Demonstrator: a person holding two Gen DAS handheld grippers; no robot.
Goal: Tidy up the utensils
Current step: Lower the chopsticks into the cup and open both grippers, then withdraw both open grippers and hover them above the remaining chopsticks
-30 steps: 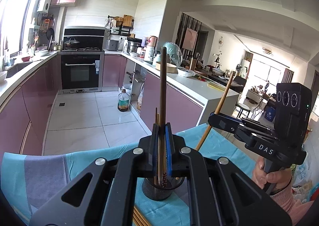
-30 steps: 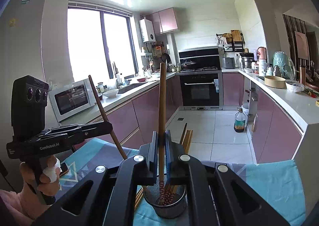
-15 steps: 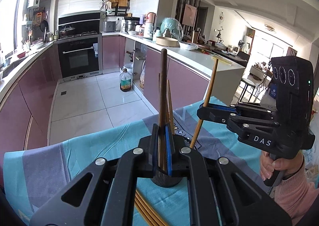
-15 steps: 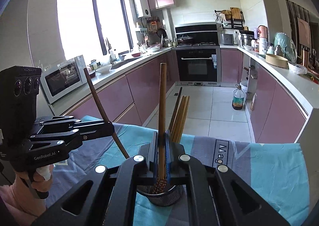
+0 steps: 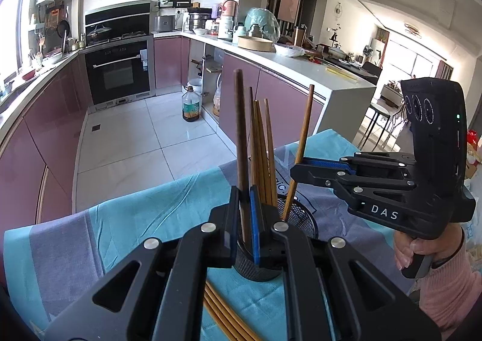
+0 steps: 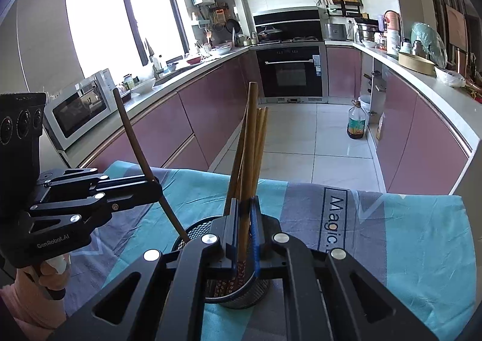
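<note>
A black mesh utensil holder [image 5: 296, 219] [image 6: 192, 231] stands on the blue and grey cloth and holds several wooden chopsticks [image 5: 263, 148] [image 6: 260, 142]. My left gripper [image 5: 244, 220] is shut on a dark brown chopstick [image 5: 241, 130], held upright with its lower end in the holder. It also shows in the right wrist view [image 6: 155, 187]. My right gripper [image 6: 244, 232] is shut on a lighter brown chopstick [image 6: 250, 142], its patterned tip inside the holder. That gripper shows in the left wrist view [image 5: 296, 172] with its chopstick [image 5: 302, 136] slanting into the holder.
More loose chopsticks [image 5: 224, 315] lie on the cloth [image 6: 391, 220] under my left gripper. The table edge is just beyond the holder. Behind are kitchen cabinets, an oven [image 6: 290, 71] and an oil bottle [image 6: 356, 123] on the floor.
Both grippers have tilted down and lowered their chopsticks, so the tips now sit inside the holder. The holder shows more fully in both views.
</note>
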